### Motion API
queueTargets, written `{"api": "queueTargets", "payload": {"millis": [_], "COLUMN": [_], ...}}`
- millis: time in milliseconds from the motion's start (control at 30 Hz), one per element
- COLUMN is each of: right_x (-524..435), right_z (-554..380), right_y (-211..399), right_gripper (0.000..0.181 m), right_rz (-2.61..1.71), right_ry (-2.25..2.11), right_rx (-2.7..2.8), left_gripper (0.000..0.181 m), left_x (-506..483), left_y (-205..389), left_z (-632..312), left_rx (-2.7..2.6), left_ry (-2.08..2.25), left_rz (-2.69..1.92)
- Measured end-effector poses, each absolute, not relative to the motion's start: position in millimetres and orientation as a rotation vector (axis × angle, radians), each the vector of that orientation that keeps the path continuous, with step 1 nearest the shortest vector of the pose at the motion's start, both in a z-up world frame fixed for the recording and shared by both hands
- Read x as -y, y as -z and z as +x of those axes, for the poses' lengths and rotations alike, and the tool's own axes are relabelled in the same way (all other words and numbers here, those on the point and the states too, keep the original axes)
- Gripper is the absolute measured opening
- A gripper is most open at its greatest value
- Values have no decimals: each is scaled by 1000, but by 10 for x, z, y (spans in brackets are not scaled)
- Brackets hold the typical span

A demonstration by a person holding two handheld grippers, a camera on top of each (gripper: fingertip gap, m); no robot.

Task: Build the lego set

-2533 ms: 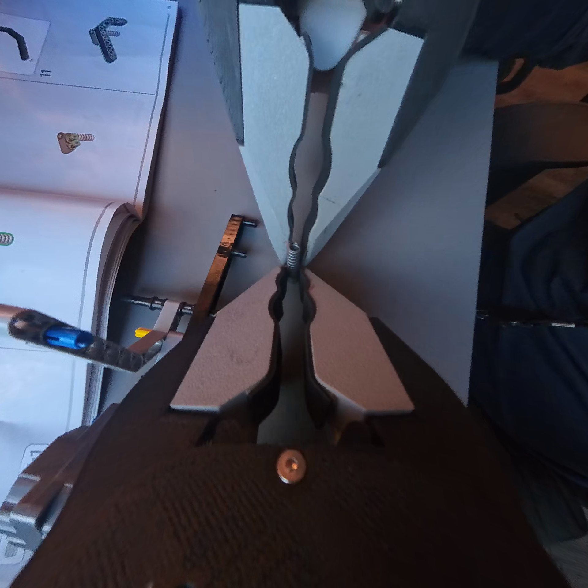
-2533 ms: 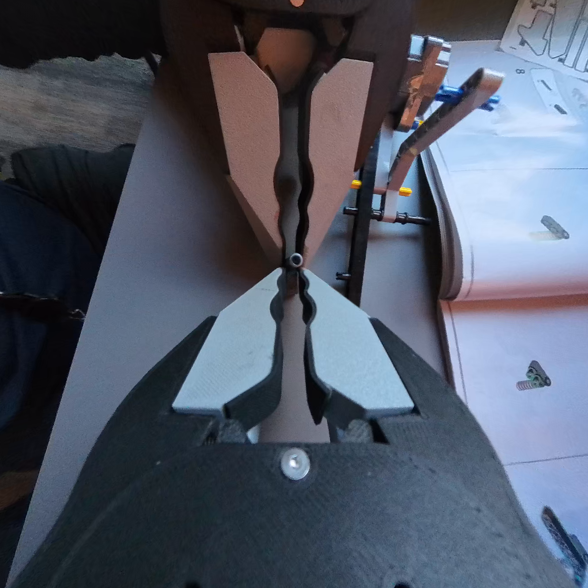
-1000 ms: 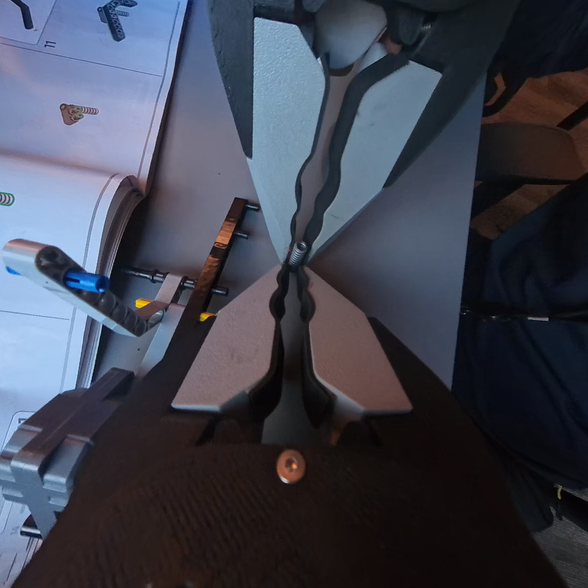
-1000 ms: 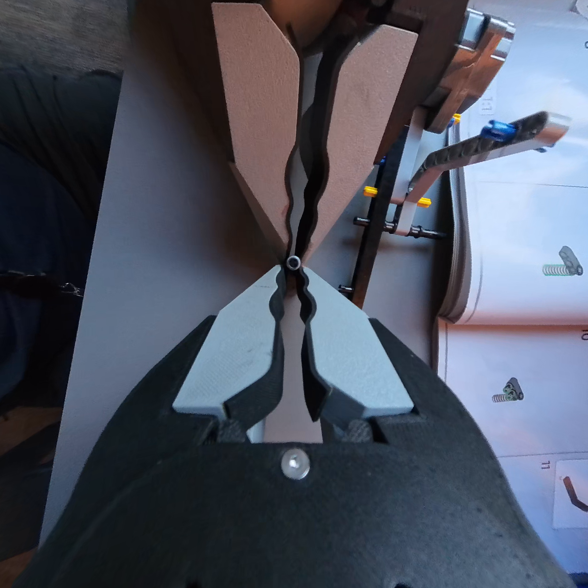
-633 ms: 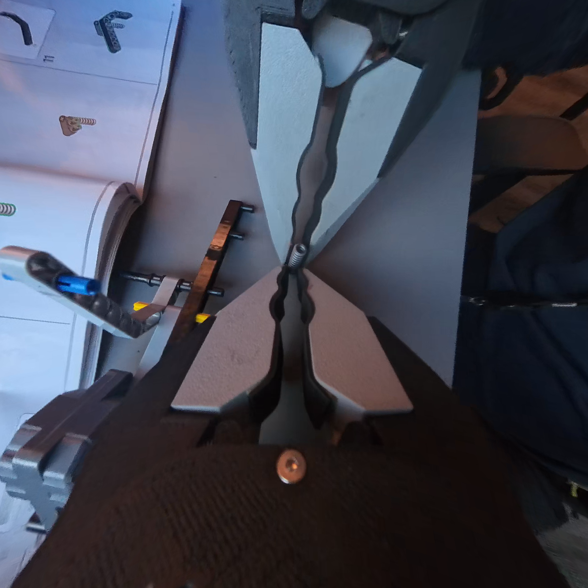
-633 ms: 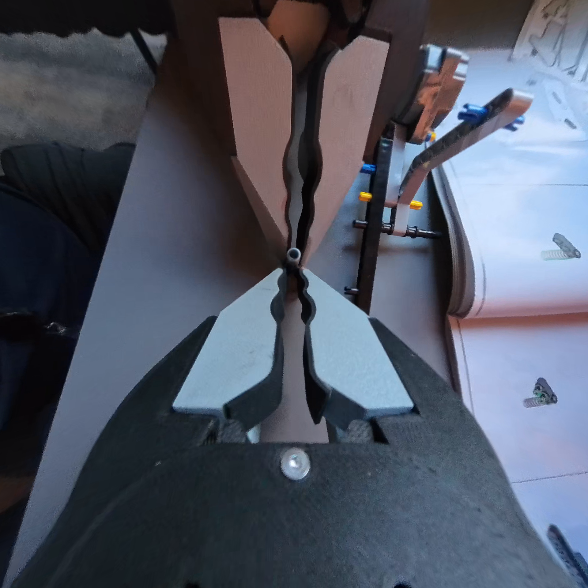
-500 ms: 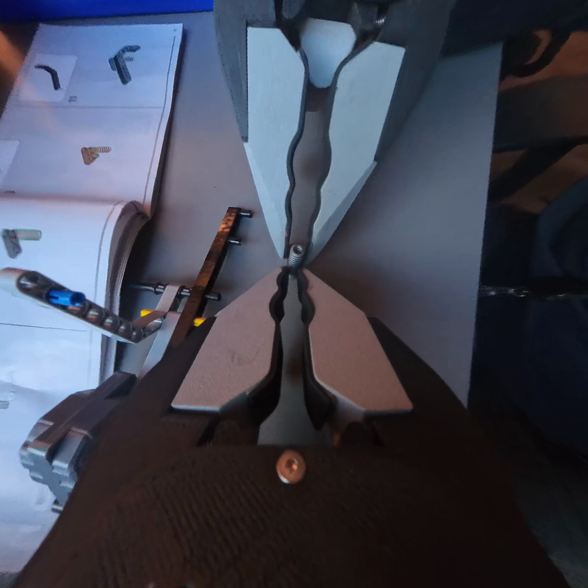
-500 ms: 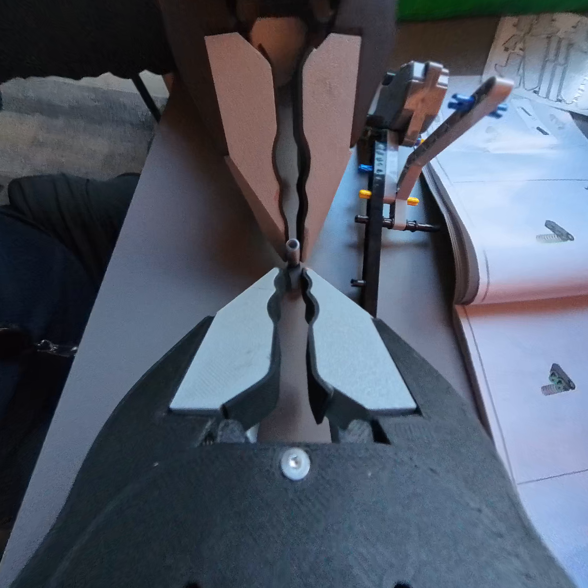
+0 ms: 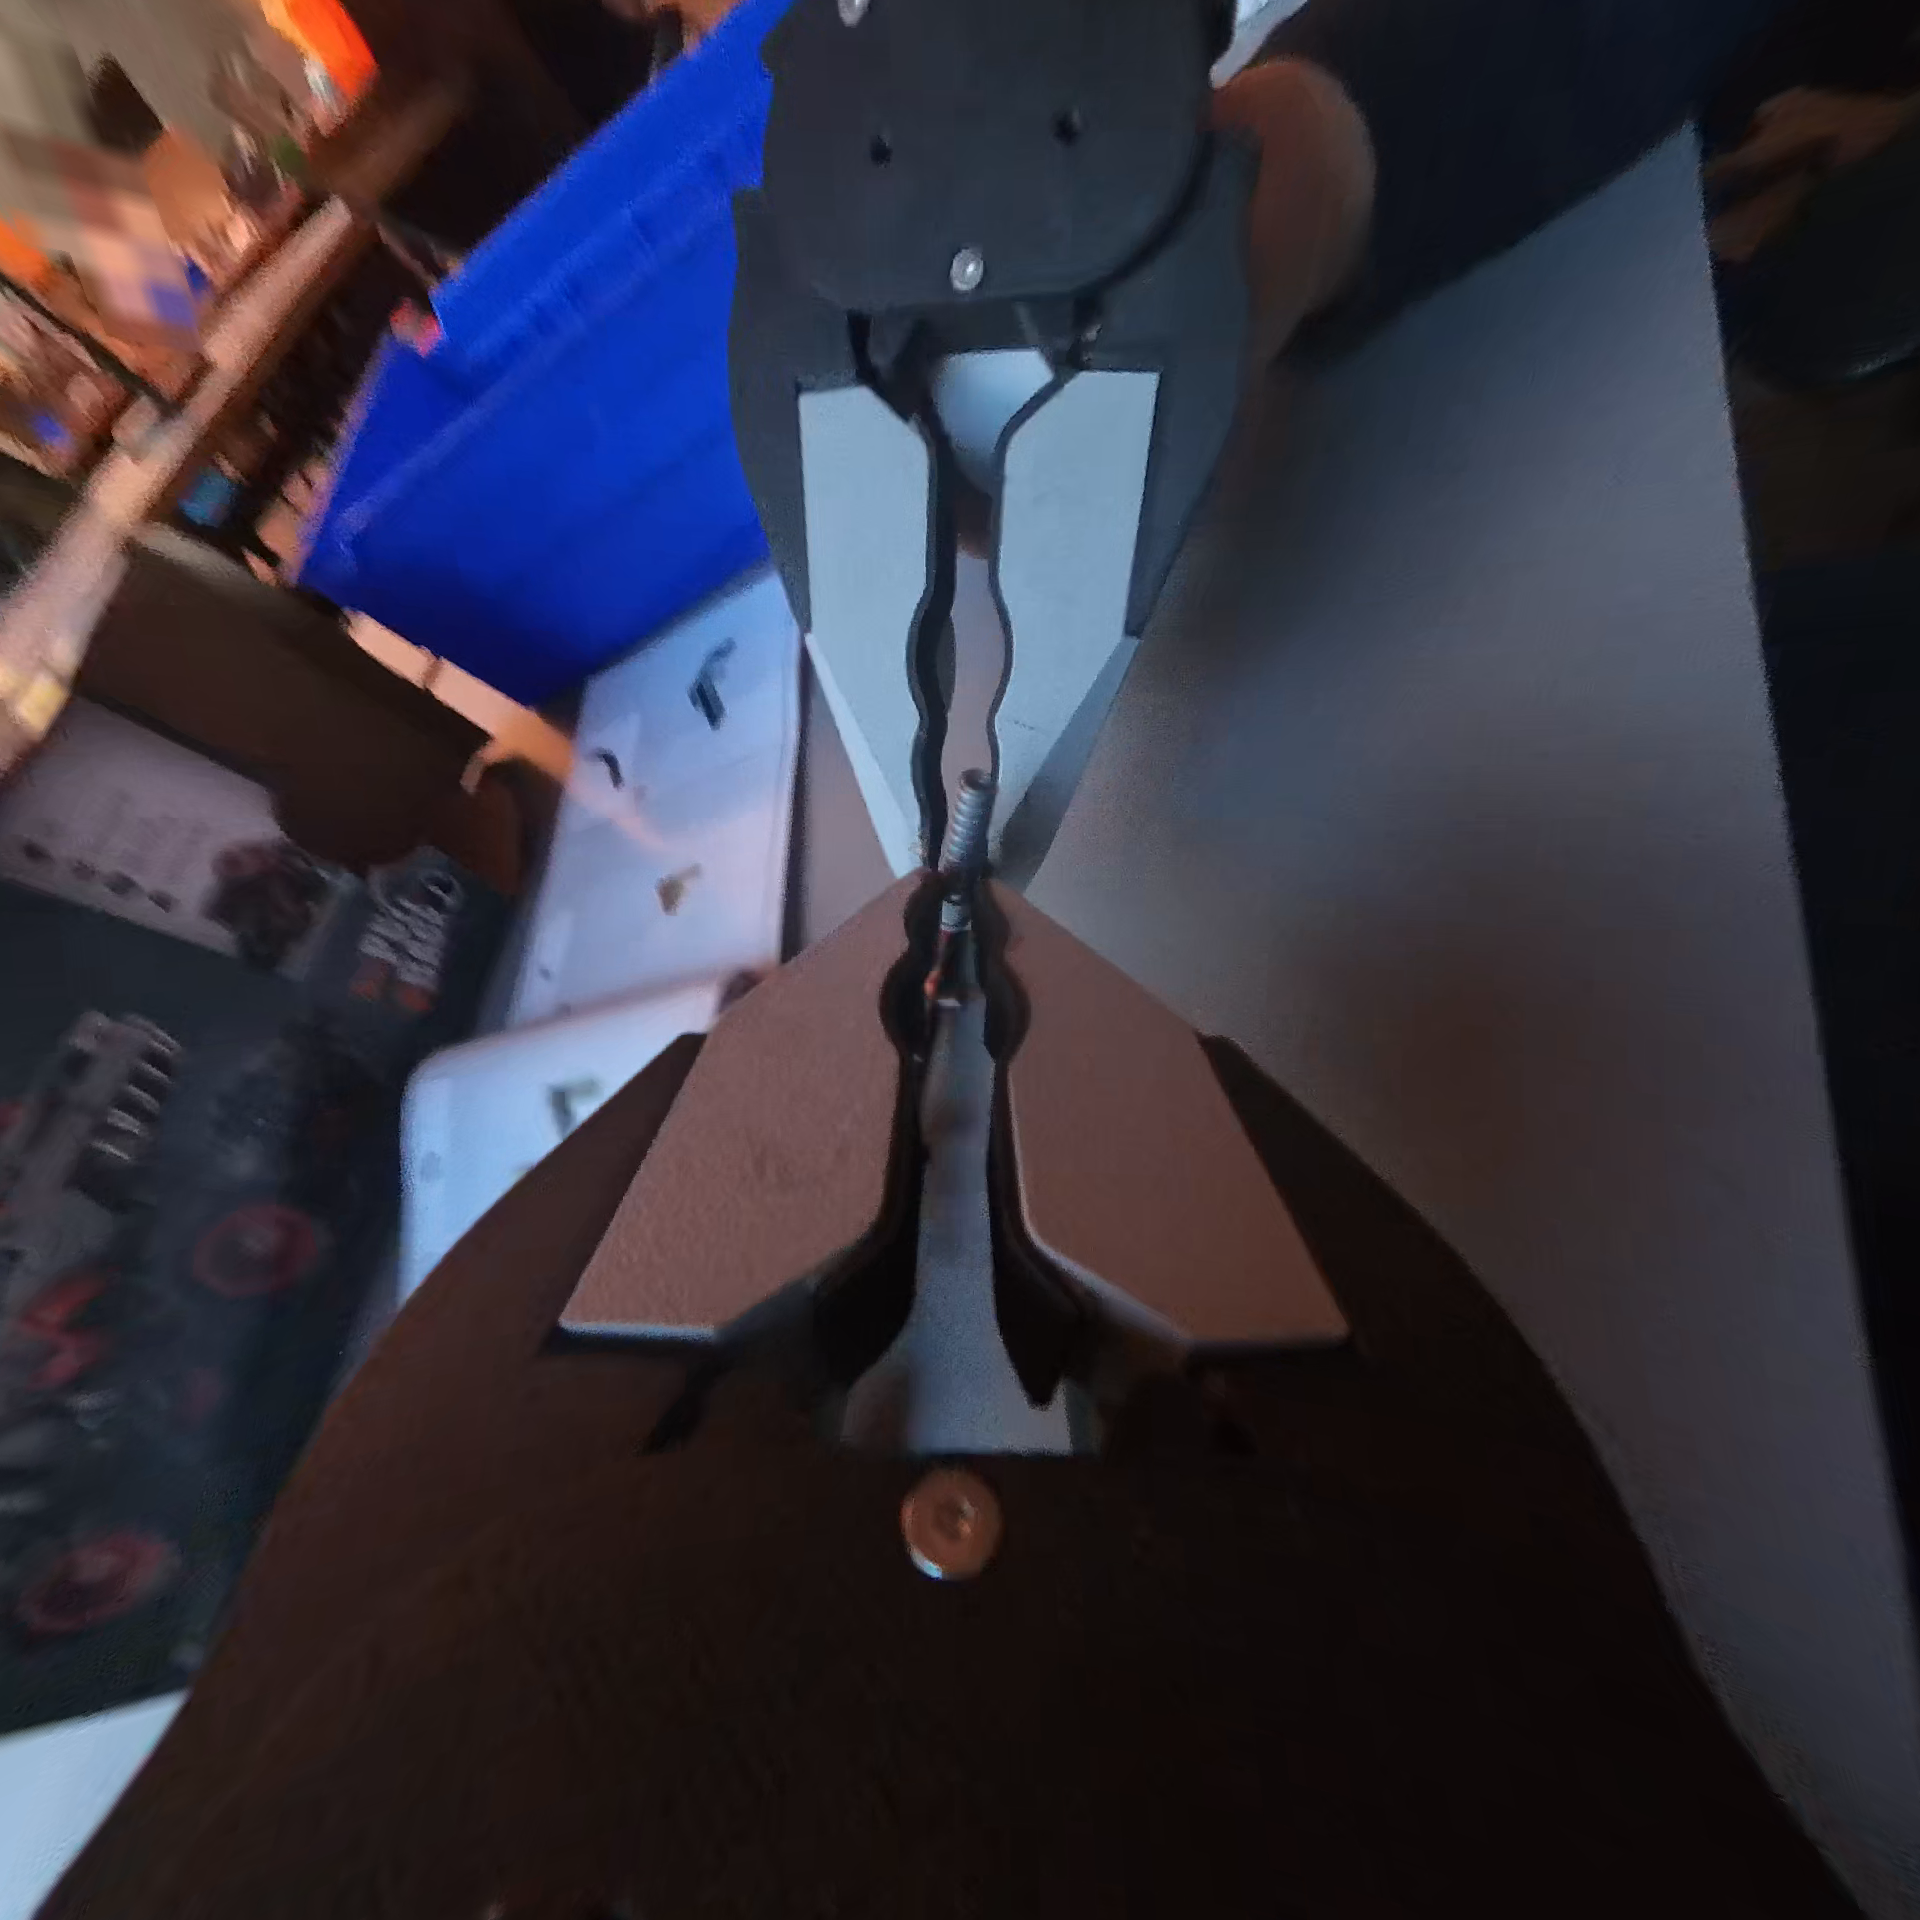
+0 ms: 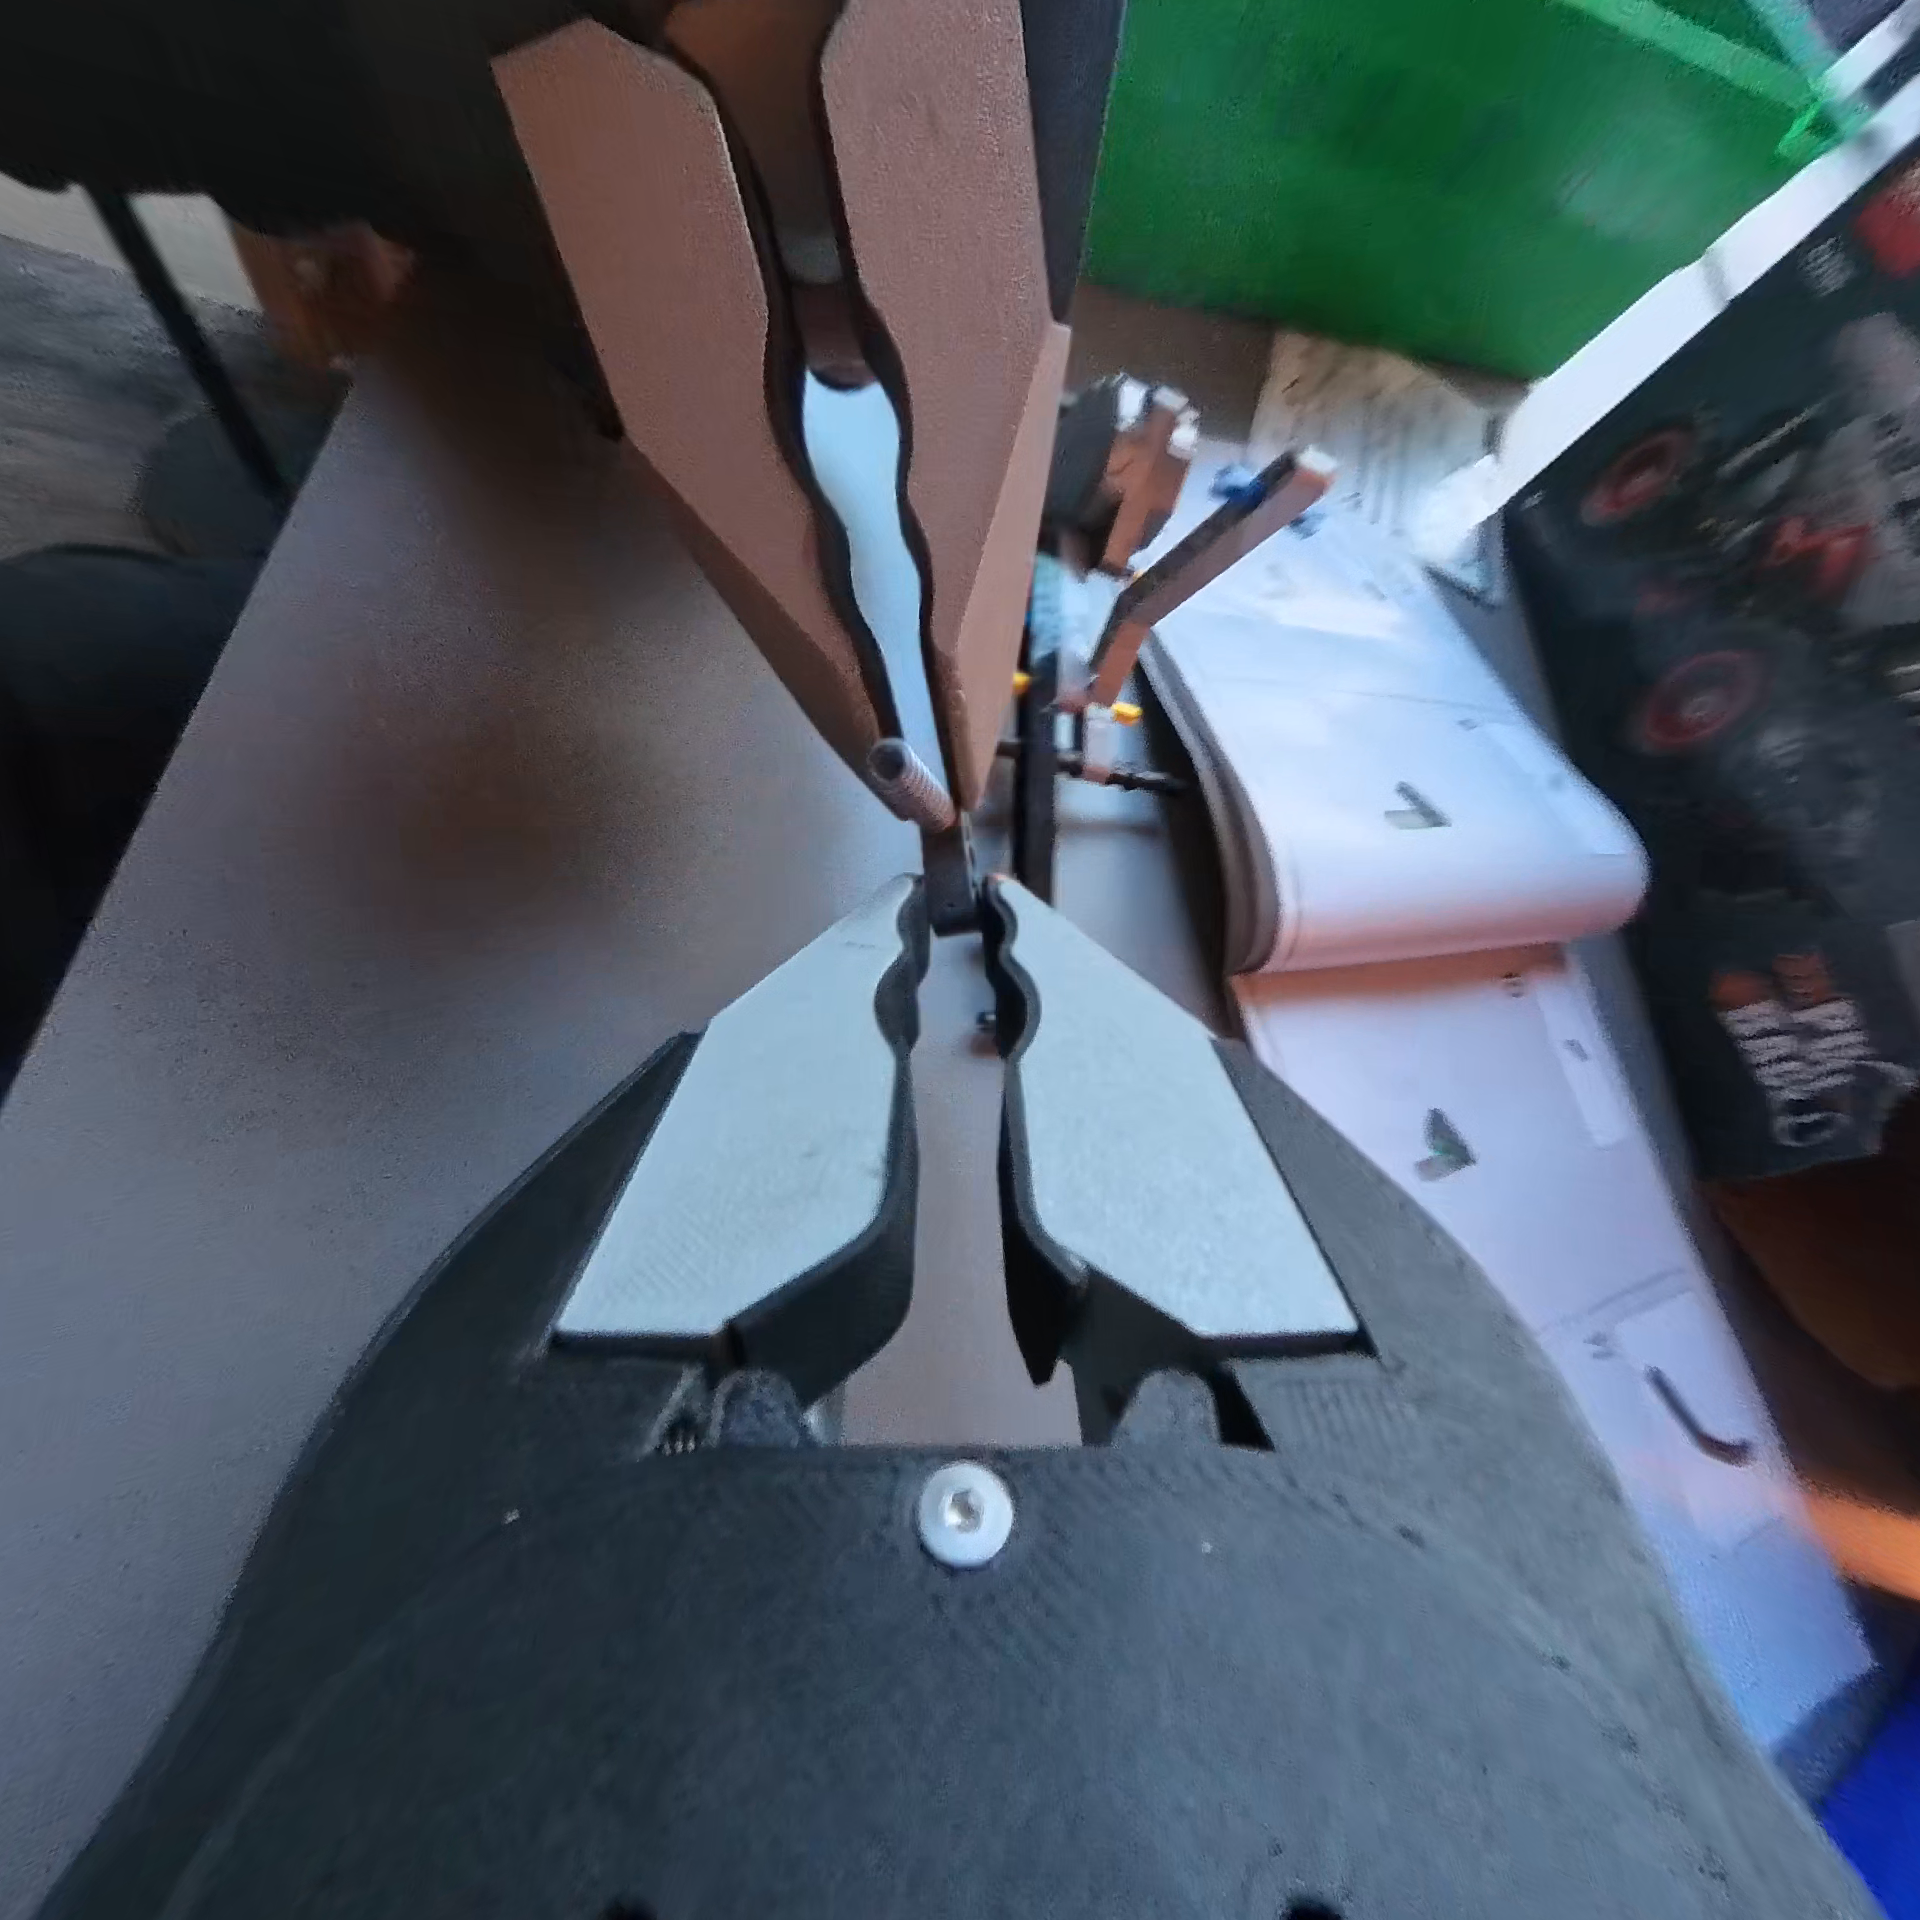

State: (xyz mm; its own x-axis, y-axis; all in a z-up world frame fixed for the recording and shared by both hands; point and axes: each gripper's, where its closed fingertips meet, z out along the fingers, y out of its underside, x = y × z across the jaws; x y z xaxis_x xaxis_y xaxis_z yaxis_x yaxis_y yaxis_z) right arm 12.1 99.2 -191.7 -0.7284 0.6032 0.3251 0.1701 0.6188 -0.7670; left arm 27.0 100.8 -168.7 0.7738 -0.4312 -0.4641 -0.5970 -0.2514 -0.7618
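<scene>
My left gripper [image 9: 951, 896] has brown fingers and is shut on a small grey ribbed piece [image 9: 963, 826] that sticks out past its tips. My right gripper [image 10: 951, 891] has grey fingers and is shut on a small black piece [image 10: 951, 868]. The two grippers meet tip to tip above the grey table [image 10: 416, 831]. The ribbed piece [image 10: 912, 798] touches the top of the black piece. The right gripper [image 9: 956, 857] also shows in the left wrist view, and the left gripper [image 10: 940, 795] in the right wrist view. Both views are blurred.
The part-built model, with a black beam [image 10: 1034, 769] and a grey angled beam [image 10: 1195, 566], stands beside the open instruction booklet [image 10: 1403, 727]. A dark set box [image 10: 1766, 727], a green bin [image 10: 1403, 156] and a blue bin [image 9: 540, 436] lie beyond. The table edge [image 9: 1725, 727] is near. My left and right fingertips are right by each other.
Both grippers have tilted and swung while still tip to tip, so the bins and the box have come into view. The ribbed piece now sticks out farther and at an angle.
</scene>
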Motion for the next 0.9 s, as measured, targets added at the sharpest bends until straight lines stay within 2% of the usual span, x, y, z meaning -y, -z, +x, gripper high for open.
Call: {"api": "queueTargets", "payload": {"millis": [33, 133, 333, 567, 700, 767, 900], "right_x": [-1023, -1129, -1215, -1459, -1557, -1552, -1826], "right_z": [110, 87, 85, -32, -23, 15, 11], "right_y": [1849, 1730, 1725, 1687, 1426, 1318, 1108], "right_gripper": [7, 7, 6, 6, 7, 6, 6], "right_rz": [-597, -602, -744, -980, -1010, -1019, -1029], "right_ry": [-995, -981, -1093, -1343, -1586, -1740, -1713], "right_rx": [2235, 2167, 2147, 1992, 1850, 1822, 1660], "left_gripper": [4, 4, 7, 3, 7, 3, 0], "left_x": [-1041, -1142, -1090, -844, -839, -825, -772], "left_y": [1618, 1515, 1461, 1160, 1067, 1044, 889], "left_z": [271, 258, 280, -64, -208, -274, -361], "left_rx": [-827, -906, -905, -668, -578, -562, -478], "left_ry": [-229, -264, -43, 88, 150, 120, 100], "left_rz": [-1848, -1791, -1772, -1637, -1607, -1599, -1519]}}
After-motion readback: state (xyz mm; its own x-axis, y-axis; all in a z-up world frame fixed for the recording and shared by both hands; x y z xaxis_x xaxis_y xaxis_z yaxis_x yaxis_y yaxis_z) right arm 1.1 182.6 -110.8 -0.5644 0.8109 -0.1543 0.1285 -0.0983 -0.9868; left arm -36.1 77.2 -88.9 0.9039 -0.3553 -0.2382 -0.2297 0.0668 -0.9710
